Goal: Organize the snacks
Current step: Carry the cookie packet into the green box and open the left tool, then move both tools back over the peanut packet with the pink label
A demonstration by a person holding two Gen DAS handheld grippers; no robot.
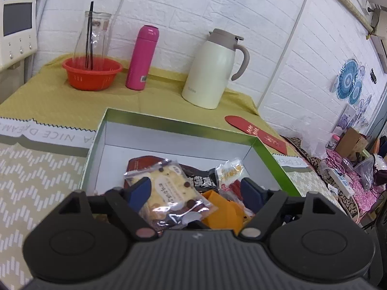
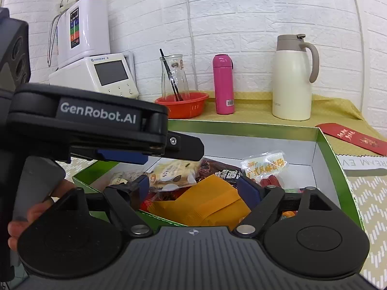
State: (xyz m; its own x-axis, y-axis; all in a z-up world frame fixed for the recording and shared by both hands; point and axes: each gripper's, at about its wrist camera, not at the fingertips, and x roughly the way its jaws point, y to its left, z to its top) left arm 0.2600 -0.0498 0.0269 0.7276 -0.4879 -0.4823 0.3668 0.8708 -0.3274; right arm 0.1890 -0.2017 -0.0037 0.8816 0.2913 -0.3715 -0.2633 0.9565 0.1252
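A green box with a white inside point(image 1: 169, 133) point(image 2: 324, 145) holds several snack packs. A clear cookie pack with chocolate chips point(image 1: 169, 191) point(image 2: 174, 174) lies on top, over a dark pack point(image 1: 203, 176) point(image 2: 225, 172), an orange pack point(image 1: 222, 207) point(image 2: 208, 200) and a clear pack of red sausages point(image 1: 229, 171) point(image 2: 266, 166). My left gripper point(image 1: 196, 191) is open just above the cookie pack; it shows from the side in the right wrist view point(image 2: 169, 154). My right gripper point(image 2: 196, 188) is open over the orange pack.
At the back on the yellow cloth stand a red basket point(image 1: 92, 72) with a glass carafe, a pink bottle point(image 1: 142, 58) and a cream thermos jug point(image 1: 212, 70). A red envelope point(image 1: 256, 133) lies right of the box. White appliances point(image 2: 94, 72) stand at the left.
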